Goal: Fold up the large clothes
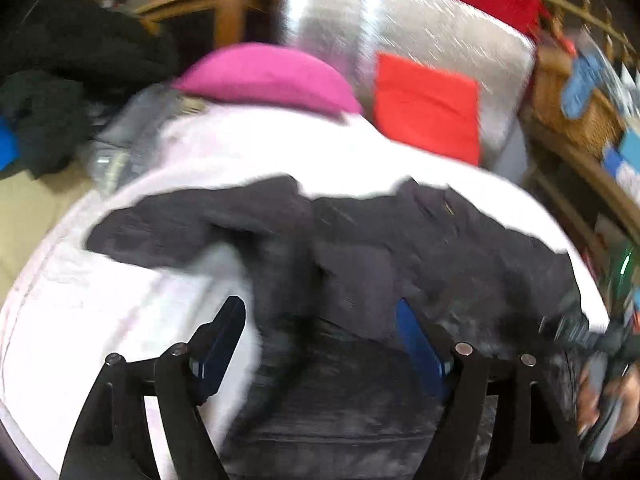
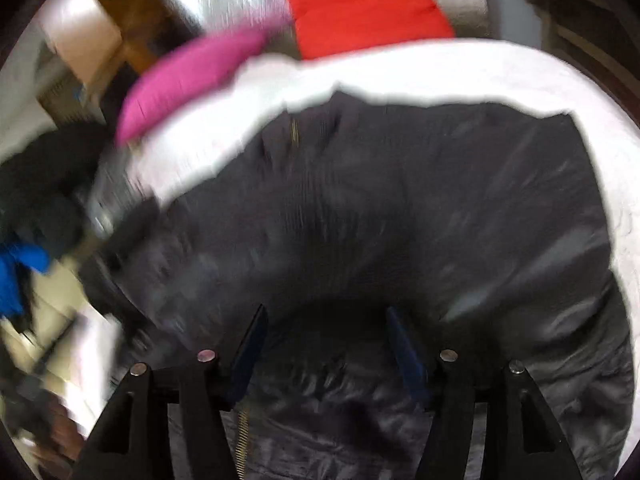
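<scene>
Folding target: I see a dark grey, shiny padded jacket [image 2: 400, 208] with a brass zipper, lying crumpled on the round white quilted surface [image 1: 100, 312].
Direction: it lies straight ahead of and beneath both tools, its long axis running left to right across my views.
Nearer hand: I judge the right, almost fully over the fabric.
Left gripper [image 1: 320, 344]: fingers spread wide, jacket between them, not pinched.
Right gripper [image 2: 326, 344]: spread wide too, holding nothing; contact with the cloth I cannot tell.
</scene>
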Tool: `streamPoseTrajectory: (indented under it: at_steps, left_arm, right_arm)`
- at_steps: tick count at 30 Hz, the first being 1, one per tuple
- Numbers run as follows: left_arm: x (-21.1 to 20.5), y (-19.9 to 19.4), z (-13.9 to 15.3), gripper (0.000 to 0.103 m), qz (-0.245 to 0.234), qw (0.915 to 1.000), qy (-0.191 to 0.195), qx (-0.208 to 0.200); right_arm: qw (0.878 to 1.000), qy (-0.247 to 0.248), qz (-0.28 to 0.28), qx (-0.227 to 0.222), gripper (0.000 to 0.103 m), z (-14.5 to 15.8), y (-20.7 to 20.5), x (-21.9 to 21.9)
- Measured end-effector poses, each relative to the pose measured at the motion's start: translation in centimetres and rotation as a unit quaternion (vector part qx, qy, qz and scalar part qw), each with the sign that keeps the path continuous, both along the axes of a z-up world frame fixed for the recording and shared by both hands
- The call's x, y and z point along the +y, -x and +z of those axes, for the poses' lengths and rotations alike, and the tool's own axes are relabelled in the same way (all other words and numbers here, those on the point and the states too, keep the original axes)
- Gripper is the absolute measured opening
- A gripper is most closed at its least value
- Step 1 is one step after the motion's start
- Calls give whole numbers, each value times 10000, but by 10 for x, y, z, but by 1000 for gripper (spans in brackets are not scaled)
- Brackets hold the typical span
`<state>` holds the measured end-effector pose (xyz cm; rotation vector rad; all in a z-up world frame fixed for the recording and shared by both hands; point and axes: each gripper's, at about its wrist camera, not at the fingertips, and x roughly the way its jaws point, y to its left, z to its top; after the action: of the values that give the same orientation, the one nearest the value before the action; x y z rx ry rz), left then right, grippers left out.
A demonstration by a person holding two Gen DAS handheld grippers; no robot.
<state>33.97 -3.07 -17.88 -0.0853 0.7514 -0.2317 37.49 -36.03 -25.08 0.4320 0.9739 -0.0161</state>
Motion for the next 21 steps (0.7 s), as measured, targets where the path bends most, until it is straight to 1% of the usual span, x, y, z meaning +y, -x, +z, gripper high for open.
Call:
streamPoseTrajectory:
  at_steps: [1,3,5,6,7,9,11,13,14,15,18,21]
  left_arm:
    - [13,-3,2,79,159,9998,112,-15]
    - [44,-12,3,82,551,9978,360,44]
    - [82,-22,0,83,1095,9914,698,160]
    - [95,-27,-3,83,1284,9879,845,223]
    - [111,-34,-9,83,1477,9827,1068,334]
    - [136,-51,-25,83,1744,9695,1606,620]
    - [149,-66,-40,83,1879,9567,2051,853]
    - [165,-77,-57,83,2080,9392,2529,1036]
    - [171,-82,-64,83,2167,9317,2701,1095]
    - [178,-92,-73,83,2250,9216,2944,1160]
    - [192,-112,-94,83,2423,9042,3253,1339]
    - [196,-125,-110,83,2547,8936,3374,1511]
  right_arm:
    - [9996,291,35,44,66,-4,-1,9]
    - [9986,525,84,-14,66,0,0,18]
    - [9996,153,53,-248,66,10,5,18]
    - [9993,62,35,-375,66,14,8,17]
    - [9987,77,24,-508,66,20,10,19]
    - [9978,182,30,-629,66,25,9,22]
    - [9974,188,17,-699,66,26,7,24]
    - [9976,124,5,-678,66,25,2,27]
    - [9977,102,8,-672,66,23,3,23]
    - [9977,108,9,-669,66,23,4,23]
    - [9978,145,29,-651,66,19,1,22]
    - [9979,130,44,-638,66,16,0,19]
